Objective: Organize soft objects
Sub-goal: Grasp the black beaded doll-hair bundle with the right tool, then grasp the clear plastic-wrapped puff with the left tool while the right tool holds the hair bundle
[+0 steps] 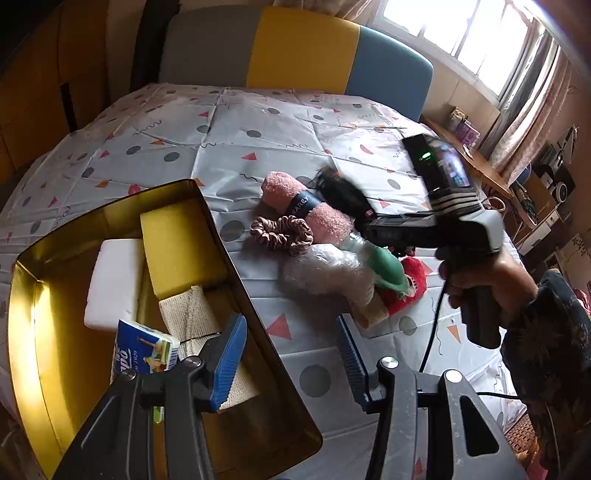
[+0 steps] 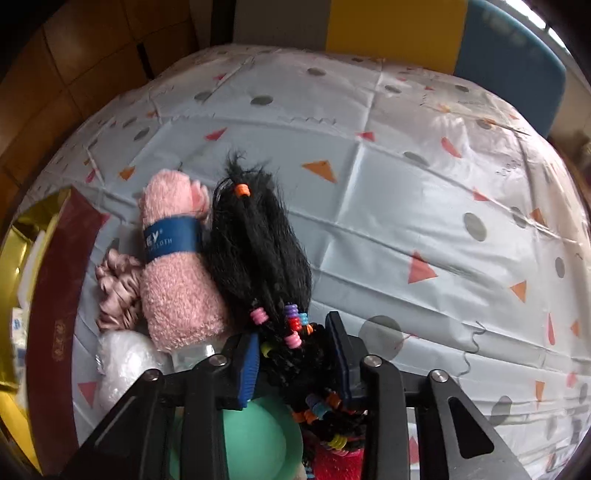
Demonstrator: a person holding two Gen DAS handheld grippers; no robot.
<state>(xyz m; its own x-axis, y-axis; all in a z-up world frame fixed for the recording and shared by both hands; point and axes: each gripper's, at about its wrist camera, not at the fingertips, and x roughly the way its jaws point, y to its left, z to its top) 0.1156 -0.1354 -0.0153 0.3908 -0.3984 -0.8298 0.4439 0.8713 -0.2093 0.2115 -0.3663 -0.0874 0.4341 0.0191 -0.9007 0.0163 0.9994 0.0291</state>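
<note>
My right gripper (image 2: 295,347) is shut on a black hairpiece (image 2: 258,251) with coloured beads; it also shows in the left wrist view (image 1: 341,192). Beside it lie a rolled pink towel (image 2: 177,280) with a blue band, a pink scrunchie (image 1: 282,233), a bubble-wrap bundle (image 1: 325,273), a green soft item (image 1: 386,269) and a red plush (image 1: 408,291). My left gripper (image 1: 291,354) is open and empty over the right rim of a gold tin (image 1: 33,354). The tin holds a yellow sponge (image 1: 181,247), a white block (image 1: 114,282), a beige cloth (image 1: 192,314) and a tissue pack (image 1: 146,352).
The table has a patterned grey cloth (image 1: 229,140). A grey, yellow and blue chair back (image 1: 295,51) stands at the far edge. Shelves with clutter (image 1: 546,192) stand at the right below a window (image 1: 465,33).
</note>
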